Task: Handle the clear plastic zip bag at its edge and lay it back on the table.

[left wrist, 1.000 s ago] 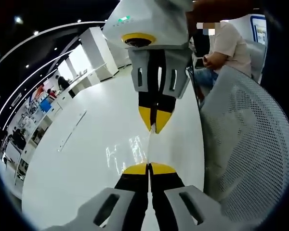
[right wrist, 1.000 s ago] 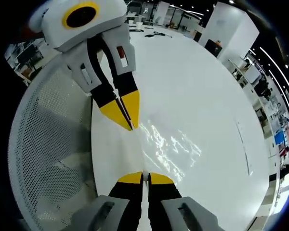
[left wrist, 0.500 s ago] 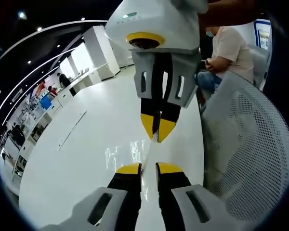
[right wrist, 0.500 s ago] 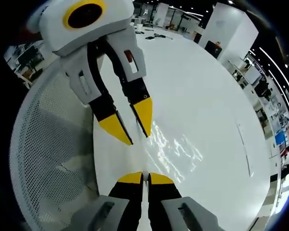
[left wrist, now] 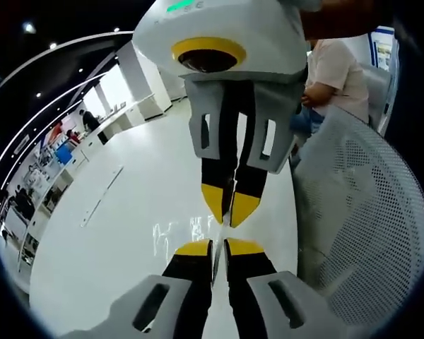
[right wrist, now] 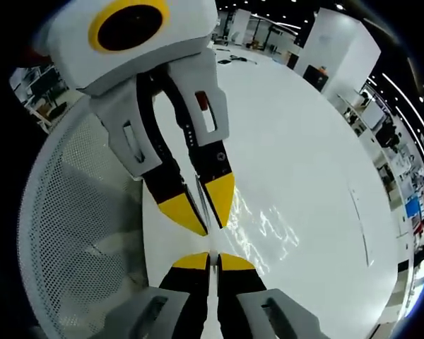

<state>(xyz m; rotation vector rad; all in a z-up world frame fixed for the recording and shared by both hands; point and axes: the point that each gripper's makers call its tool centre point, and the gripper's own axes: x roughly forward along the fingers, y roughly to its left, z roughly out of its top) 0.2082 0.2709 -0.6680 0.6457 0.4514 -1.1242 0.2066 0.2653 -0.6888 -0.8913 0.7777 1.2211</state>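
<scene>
- Left claw (left wrist: 218,247): its yellow-tipped jaws stand nearly together, a thin gap between them, with the bag's edge running into that gap. Whether they truly pinch it I cannot tell.
- Right claw (right wrist: 213,260): its jaws are pressed together on the thin edge of the clear plastic zip bag (right wrist: 258,226).
- The two claws meet almost tip to tip. Each appears in the other's view, coming in from above.
- The bag is a faint, glinting sheet spread just beyond the claw tips, low over the white tabletop (right wrist: 304,155). Whether it rests there is unclear.
- A white mesh chair (left wrist: 367,219) stands beside the claws, with a seated person (left wrist: 336,70) beyond it.
- Step in hand, by my reading: working along the bag's edge.
- The next move calls for lowering the edge flat, then parting both claws.
</scene>
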